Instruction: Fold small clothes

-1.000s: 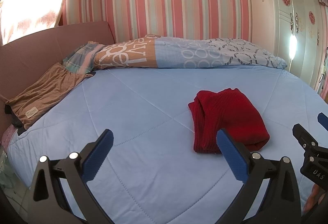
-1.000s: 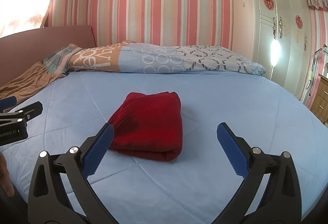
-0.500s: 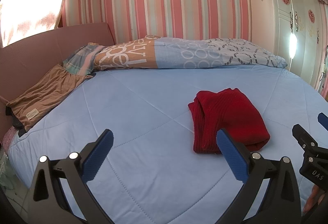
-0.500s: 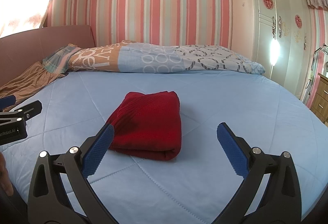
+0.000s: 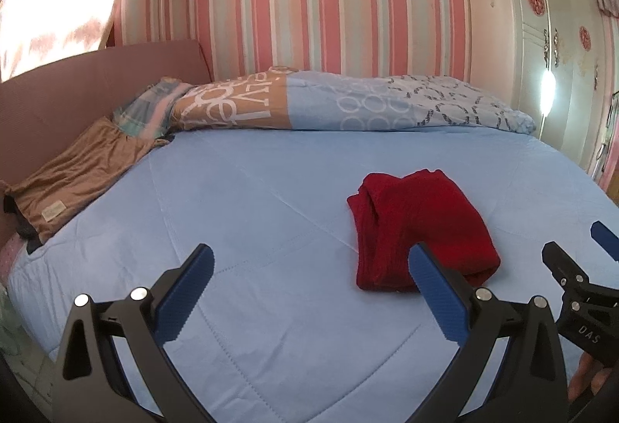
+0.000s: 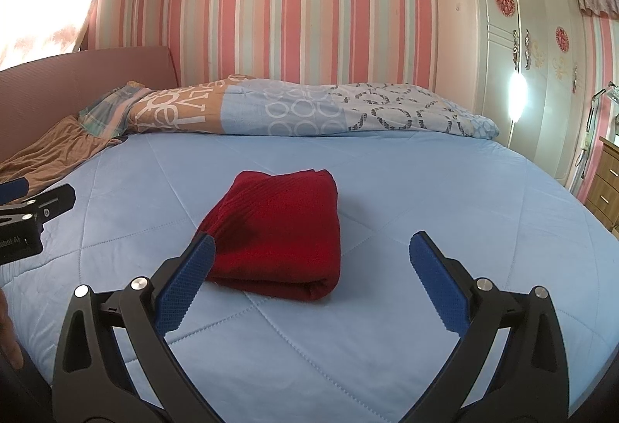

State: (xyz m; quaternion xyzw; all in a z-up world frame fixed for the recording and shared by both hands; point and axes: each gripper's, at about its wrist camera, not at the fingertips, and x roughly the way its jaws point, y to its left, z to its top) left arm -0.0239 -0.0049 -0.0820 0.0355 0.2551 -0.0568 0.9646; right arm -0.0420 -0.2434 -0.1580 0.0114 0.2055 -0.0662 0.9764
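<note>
A red knit garment [image 5: 421, 225] lies folded into a thick rectangle on the light blue bed cover [image 5: 251, 214]; it also shows in the right wrist view [image 6: 278, 229]. My left gripper [image 5: 309, 287] is open and empty, held above the cover to the garment's left and nearer me. My right gripper [image 6: 309, 280] is open and empty, just in front of the garment's near edge. Each gripper's tip shows at the edge of the other's view.
A rolled patterned duvet [image 6: 301, 109] lies along the far side of the bed. A brown garment [image 5: 77, 175] lies at the left by the pink headboard [image 5: 85, 82]. A white wardrobe [image 6: 518, 67] stands at the right, with a wooden drawer unit [image 6: 607, 183] beside it.
Almost nothing has moved. Both grippers stay open in place with only a slight drift of the view.
</note>
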